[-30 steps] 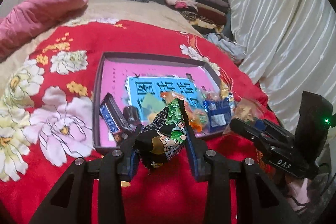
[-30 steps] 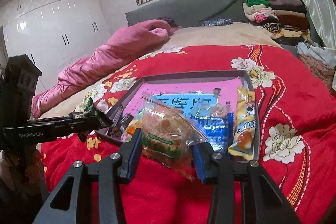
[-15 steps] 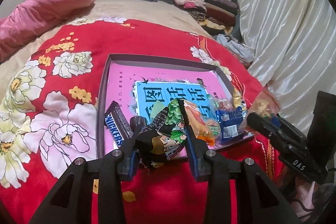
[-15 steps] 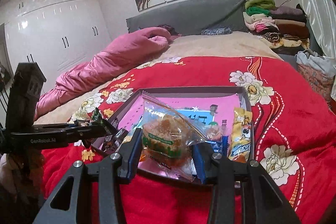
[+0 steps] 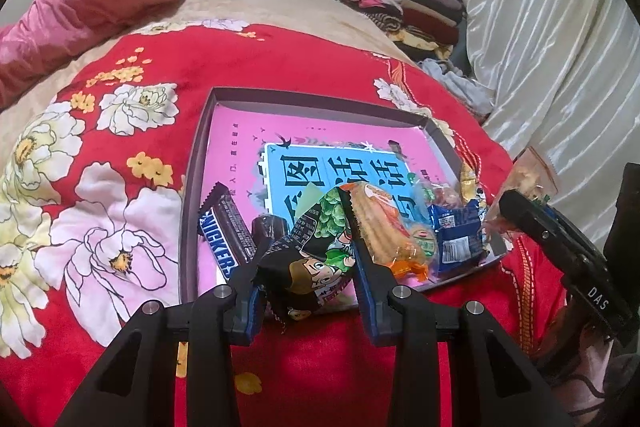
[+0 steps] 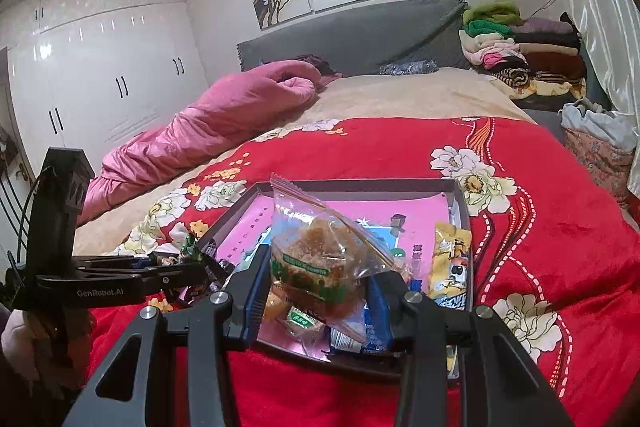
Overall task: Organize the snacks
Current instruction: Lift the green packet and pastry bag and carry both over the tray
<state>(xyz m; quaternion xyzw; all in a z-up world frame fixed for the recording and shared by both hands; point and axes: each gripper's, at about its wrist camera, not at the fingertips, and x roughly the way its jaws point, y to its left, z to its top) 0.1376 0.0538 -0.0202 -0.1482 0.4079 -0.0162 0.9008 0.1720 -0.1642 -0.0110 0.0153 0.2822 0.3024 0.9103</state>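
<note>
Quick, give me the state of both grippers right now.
Left gripper: closed on the black and green cartoon snack packet.
Right gripper: closed on the clear bag of brown snacks.

The blanket (image 5: 132, 211) is soft, fuzzy red cloth. The tray (image 5: 192, 179) looks like matt card with shiny pink paper inside. At 9 o'clock in it, the Snickers (image 5: 226, 231) has a glossy wrapper. The clear bag (image 6: 320, 247) is thin, crinkly plastic. The curtain (image 5: 560, 47) is smooth, shiny cloth.
</note>
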